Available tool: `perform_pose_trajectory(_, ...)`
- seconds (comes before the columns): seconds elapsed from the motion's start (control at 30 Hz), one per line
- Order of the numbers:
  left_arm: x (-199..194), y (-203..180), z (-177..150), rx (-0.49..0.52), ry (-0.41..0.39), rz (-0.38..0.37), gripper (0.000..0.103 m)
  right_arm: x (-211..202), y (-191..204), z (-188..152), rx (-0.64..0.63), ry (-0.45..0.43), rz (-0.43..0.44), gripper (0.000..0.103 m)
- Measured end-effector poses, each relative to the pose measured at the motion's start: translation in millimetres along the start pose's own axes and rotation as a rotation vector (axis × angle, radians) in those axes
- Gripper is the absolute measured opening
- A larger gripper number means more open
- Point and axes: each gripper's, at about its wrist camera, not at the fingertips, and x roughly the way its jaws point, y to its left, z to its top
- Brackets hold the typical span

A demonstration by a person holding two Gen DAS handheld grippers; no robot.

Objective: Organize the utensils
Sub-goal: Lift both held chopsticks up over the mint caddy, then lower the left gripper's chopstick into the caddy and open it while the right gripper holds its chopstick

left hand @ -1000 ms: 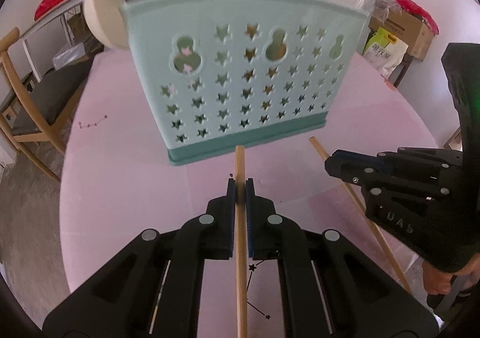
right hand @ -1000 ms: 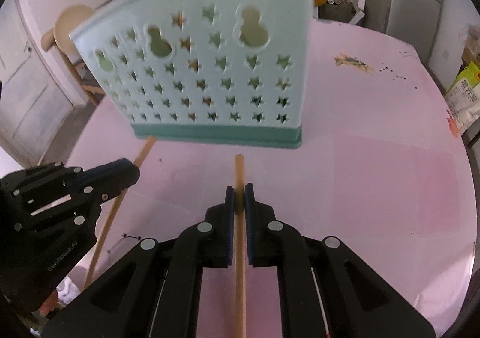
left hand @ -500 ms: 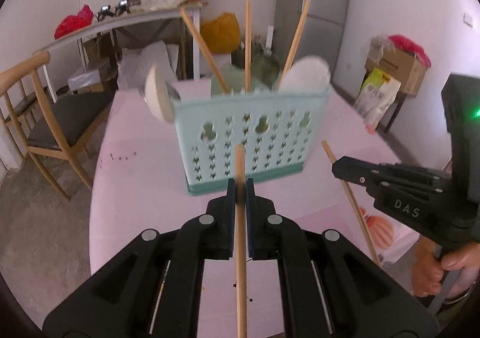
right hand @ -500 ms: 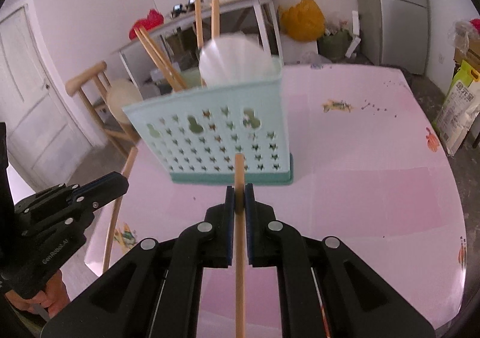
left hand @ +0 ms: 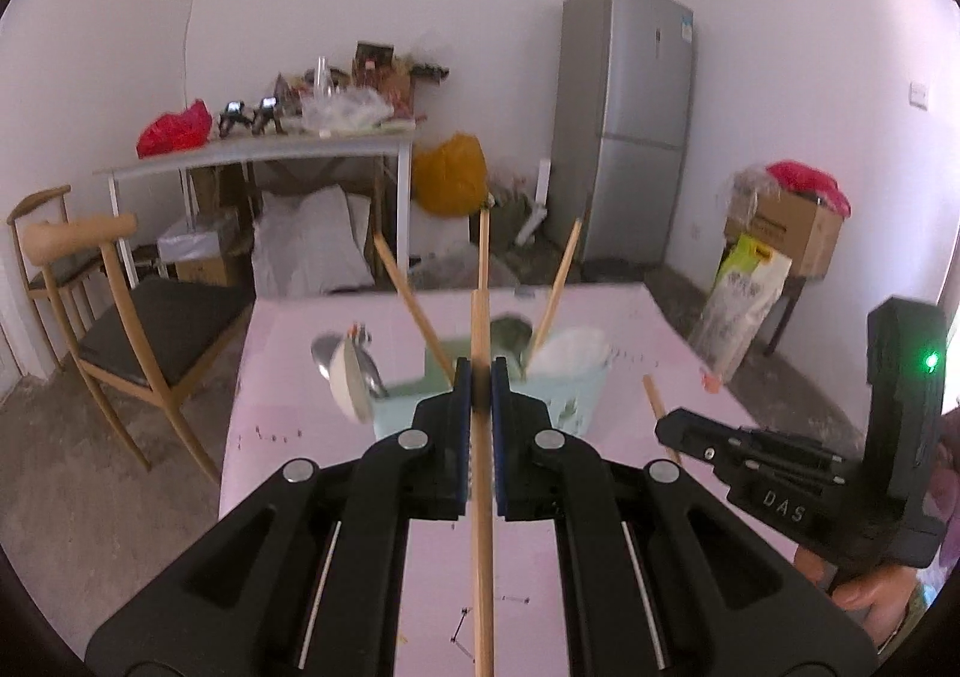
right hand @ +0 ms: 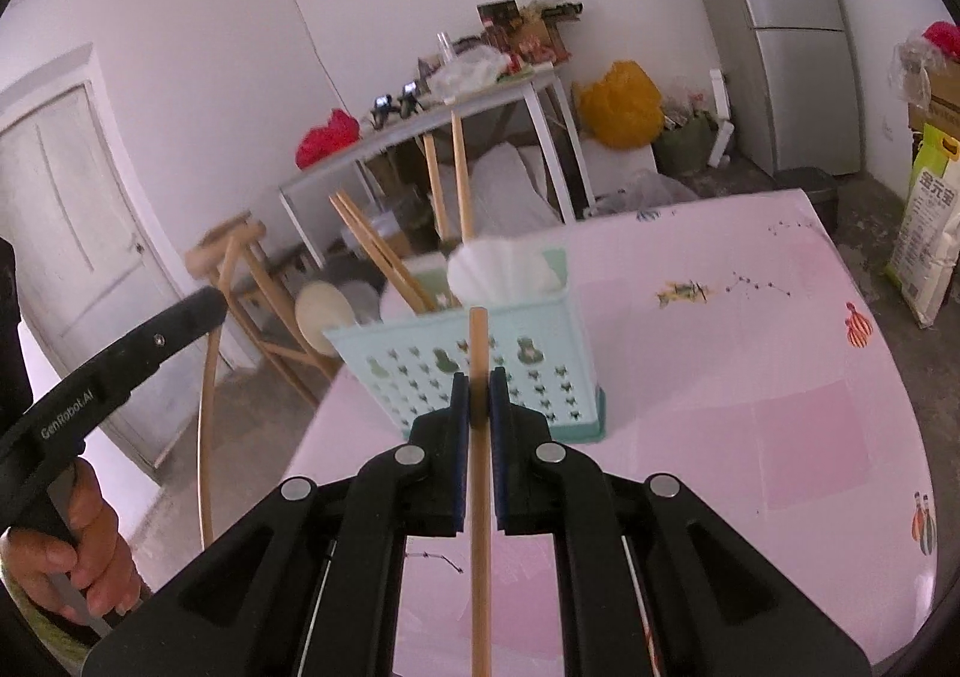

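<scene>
Left gripper: jaws pinched on a wooden chopstick that runs back along the gripper's axis, its tip poking just past the pads. A second ago this same grip sat low, close to the foot of the mint-green utensil basket with the basket filling the view; now the basket stands smaller and lower, on the pink table, and the chopstick tip lines up above its rim. So the gripper has been raised and drawn back.

Basket contents, left to right in the left view: a pale spoon bowl at the left end, three chopsticks fanned upward, a white ladle at the right end. Nothing in the basket appears to have shifted.

Right gripper: also pressed together on its own chopstick, tip just clear of the pads. It too has lifted away from the basket's base; its tip now reads roughly level with the rim, in front of the perforated wall.

Judgement: both sticks are off the table and carried, neither yet in the basket. The lift gives the height needed to clear the rim. The next move likely calls for tipping each stick downward and lowering it among the others; the fanned sticks and ladle could block the way.
</scene>
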Motion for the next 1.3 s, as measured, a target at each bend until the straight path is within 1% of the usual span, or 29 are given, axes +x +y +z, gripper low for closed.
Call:
perform_pose_trajectory(0.23,-11.2,-4.1,28.4,-0.017,-0.082,0.011,0.005,-10.7,3.4,16.9,-0.010,-0.063,0.052,0.007)
perform_pose_trajectory(0.4,-13.6,-8.2,45.8,-0.025,-0.130,0.011,0.005,-15.6,2.6,29.4,0.000,-0.098,0.069,0.007)
perform_pose_trajectory(0.5,-19.6,-8.3,59.4,-0.029,-0.173,0.010,0.005,-18.0,4.6,37.0,0.005,-0.113,0.085,0.007)
perform_pose_trajectory(0.6,-24.9,-7.8,71.1,-0.026,-0.219,0.013,0.005,-23.4,8.2,42.2,-0.002,-0.137,0.089,0.007)
perform_pose_trajectory(0.7,-23.4,-4.8,79.9,-0.036,-0.243,0.006,0.005,-30.1,10.4,48.2,-0.001,-0.167,0.089,0.007)
perform_pose_trajectory(1.0,-5.6,6.6,99.4,-0.077,-0.307,-0.033,0.005,-40.0,13.4,64.3,0.014,-0.217,0.073,0.007)
perform_pose_trajectory(1.1,1.2,9.4,103.6,-0.083,-0.353,-0.022,0.005,-41.2,12.3,71.7,0.009,-0.231,0.049,0.007)
perform_pose_trajectory(1.17,8.4,12.5,106.5,-0.114,-0.355,-0.024,0.005,-41.3,10.1,75.0,0.020,-0.238,0.047,0.007)
perform_pose_trajectory(1.3,24.2,17.7,109.7,-0.158,-0.367,-0.001,0.005,-45.4,3.0,76.0,0.049,-0.255,0.065,0.007)
